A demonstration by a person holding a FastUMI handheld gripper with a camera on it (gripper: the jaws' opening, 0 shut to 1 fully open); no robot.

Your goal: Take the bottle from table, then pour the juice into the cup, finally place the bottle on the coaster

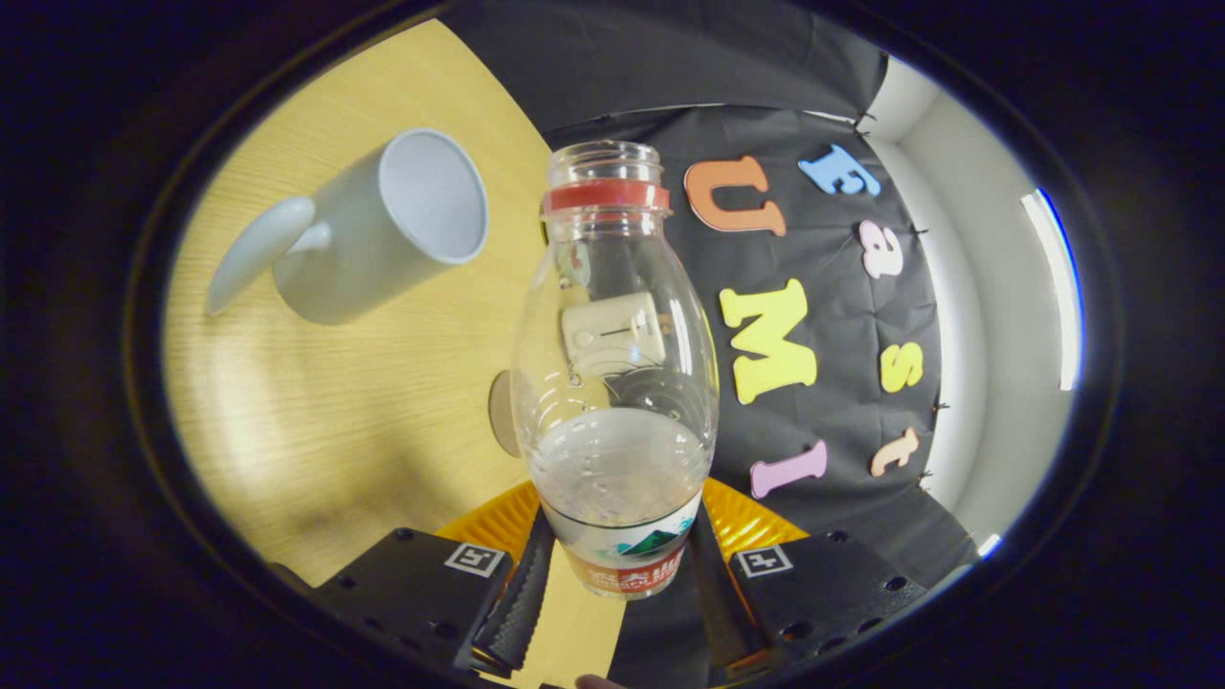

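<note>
— Wood-grain table (383,402) spreads pale beyond your fingers; what sits there?
— A smooth grey cup (383,230) with a curved handle.
— And your gripper (617,574)?
— Clamped on the clear, ribbed bottle (614,383), uncapped, red-collared, a little liquid inside, above a ridged orange coaster (498,522).

- My gripper (617,574) has both fingers pressed on the lower body of the bottle (614,383).
- The bottle is clear, uncapped, with a red neck ring and a little liquid low inside.
- The cup (383,230), pale with a handle, sits on the wooden table (335,421), beyond the bottle and apart from it.
- A round coaster (501,413) peeks out just behind the bottle.
</note>
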